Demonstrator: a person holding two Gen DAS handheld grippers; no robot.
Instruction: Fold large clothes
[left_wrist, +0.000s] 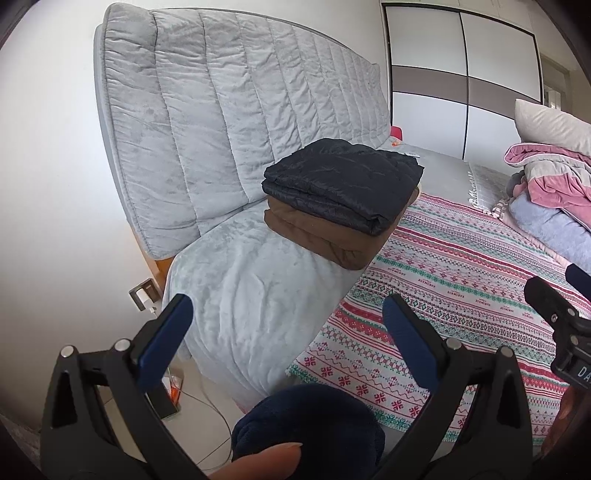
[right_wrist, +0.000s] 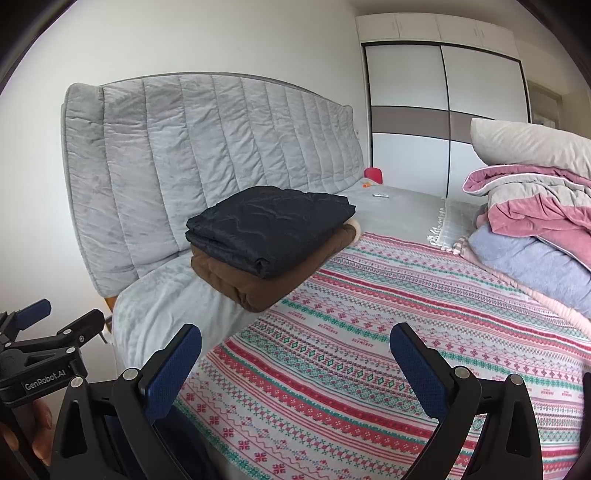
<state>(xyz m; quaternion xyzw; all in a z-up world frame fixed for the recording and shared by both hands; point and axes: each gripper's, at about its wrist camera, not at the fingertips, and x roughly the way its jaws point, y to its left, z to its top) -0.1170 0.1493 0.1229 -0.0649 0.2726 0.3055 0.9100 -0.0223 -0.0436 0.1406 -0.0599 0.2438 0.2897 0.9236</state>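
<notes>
A folded black garment (left_wrist: 343, 181) (right_wrist: 269, 230) lies on top of a folded brown garment (left_wrist: 325, 238) (right_wrist: 258, 284) at the head end of the bed, in front of the grey headboard (left_wrist: 236, 122). My left gripper (left_wrist: 288, 317) is open and empty, held over the bed's near corner. My right gripper (right_wrist: 295, 347) is open and empty above the patterned blanket (right_wrist: 369, 332) (left_wrist: 461, 277). A dark blue fleece sleeve (left_wrist: 306, 424) shows under the left gripper. The right gripper shows at the right edge of the left view (left_wrist: 561, 314).
A heap of pink, grey and lilac bedding (right_wrist: 535, 229) (left_wrist: 550, 195) with a pillow lies at the right side of the bed. A white wardrobe (right_wrist: 443, 122) stands behind. A wall socket with a cable (left_wrist: 142, 295) is by the floor at left.
</notes>
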